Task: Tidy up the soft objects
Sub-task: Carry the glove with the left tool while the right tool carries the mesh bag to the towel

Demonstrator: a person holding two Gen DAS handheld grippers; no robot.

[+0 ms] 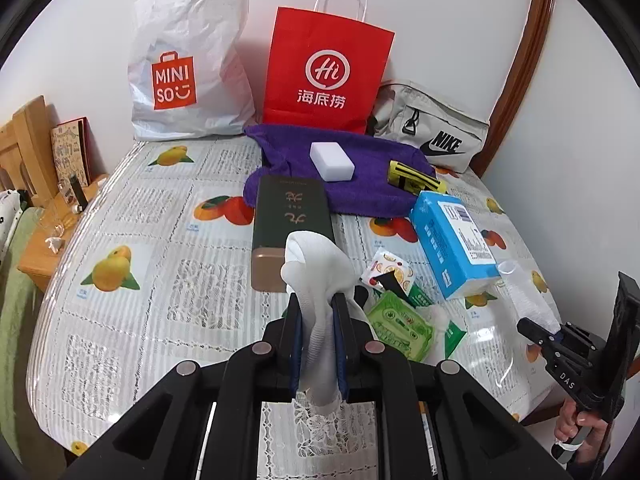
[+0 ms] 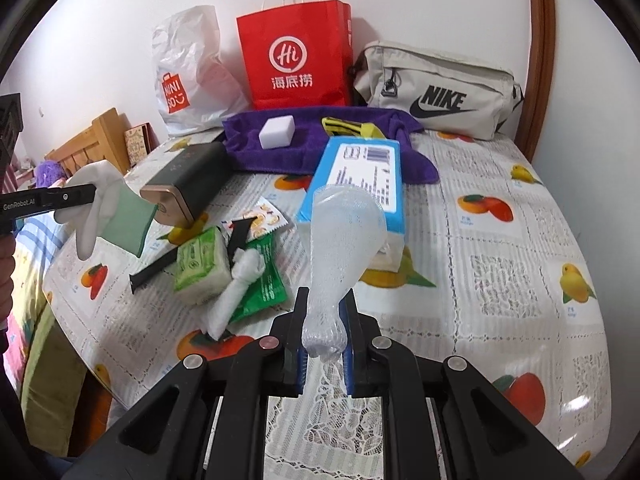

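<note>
We see white wall (image 1: 440, 20) far; curved wooden trim (image 1: 532, 60) right; round table (image 1: 140, 340) under fruit-print cloth; wooden headboard (image 1: 24, 148) far left; low wooden stand (image 1: 44, 256) beside it. Even indoor light.

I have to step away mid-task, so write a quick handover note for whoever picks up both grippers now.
Left gripper: shut on a white sock, held above the table.
Right gripper: shut on a clear bubbly plastic sleeve, also lifted.
On the table: purple towel near the bags, with a white sponge block resting on it; another rolled white sock lies over the green packets; blue tissue pack in the middle.
Done: two soft items picked up.
Left: place both, then collect the rolled sock.
</note>
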